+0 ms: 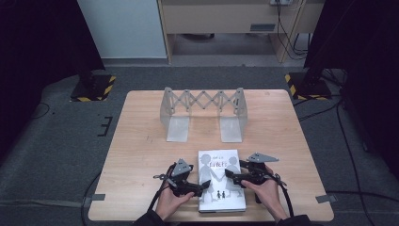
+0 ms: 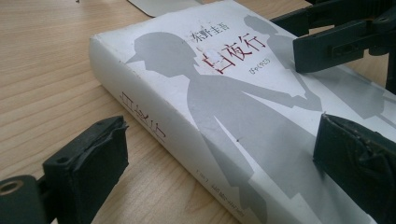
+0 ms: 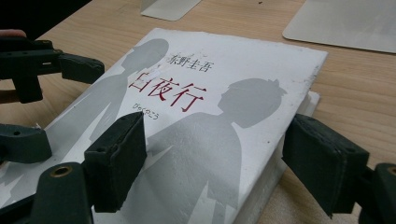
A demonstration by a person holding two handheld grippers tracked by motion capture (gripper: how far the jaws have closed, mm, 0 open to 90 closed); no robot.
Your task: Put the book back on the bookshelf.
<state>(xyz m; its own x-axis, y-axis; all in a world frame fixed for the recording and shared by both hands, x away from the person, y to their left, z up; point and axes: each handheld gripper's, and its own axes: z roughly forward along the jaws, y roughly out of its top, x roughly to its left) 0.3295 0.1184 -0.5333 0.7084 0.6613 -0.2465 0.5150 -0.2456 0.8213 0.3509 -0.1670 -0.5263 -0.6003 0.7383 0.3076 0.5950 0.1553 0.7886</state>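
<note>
Book (image 1: 221,181) lies flat at table's (image 1: 141,141) near edge, between both grippers: left gripper (image 2: 219,168) jaws spread wide astride its spine edge, right gripper (image 3: 215,163) jaws apart astride its opposite edge, neither visibly pressing on it.

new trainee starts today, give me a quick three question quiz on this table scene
1. True or false: the thick white paperback book with grey silhouettes and red title characters stands upright inside the grey metal expanding book rack.
2. Multiple choice: where does the book lie on the light wooden table? A) far edge B) near edge, between the two hands C) left corner
3. Short answer: how do the jaws of the left gripper and the right gripper stand relative to the book?

Key:
1. False; it lies flat, cover up, apart from the rack.
2. B
3. Both open, each straddling one long side edge of the book without pressing it.
</note>
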